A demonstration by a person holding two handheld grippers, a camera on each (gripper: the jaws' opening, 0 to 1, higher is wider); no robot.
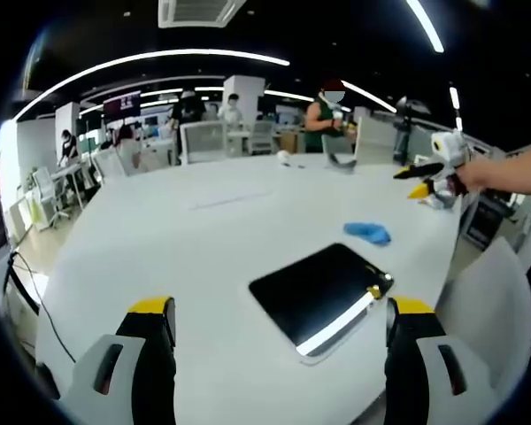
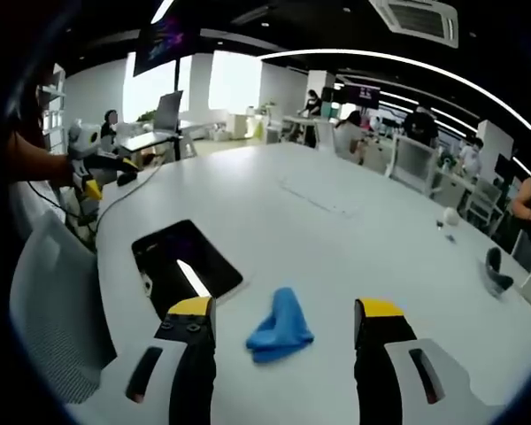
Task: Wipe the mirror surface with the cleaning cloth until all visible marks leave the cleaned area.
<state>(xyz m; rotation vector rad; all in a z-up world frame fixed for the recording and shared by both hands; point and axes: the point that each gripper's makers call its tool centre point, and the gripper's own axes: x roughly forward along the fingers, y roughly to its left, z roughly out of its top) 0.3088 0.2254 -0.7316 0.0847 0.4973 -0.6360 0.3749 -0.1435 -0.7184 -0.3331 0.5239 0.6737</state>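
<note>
While the right gripper (image 2: 283,323) hovers with jaws spread, the crumpled blue cleaning cloth (image 2: 280,328) lies between them at lower centre on the white table (image 2: 354,230); the dark rectangular mirror (image 2: 184,264) sits just left; the left gripper (image 1: 279,323), jaws likewise spread, holds nothing, the mirror at centre right of its view.

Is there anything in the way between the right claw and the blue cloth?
No, nothing visible. In the right gripper view the blue cloth lies on the white table just ahead of the open right claw, with only bare tabletop around it. The mirror lies flat off to one side, apart from the cloth.
</note>
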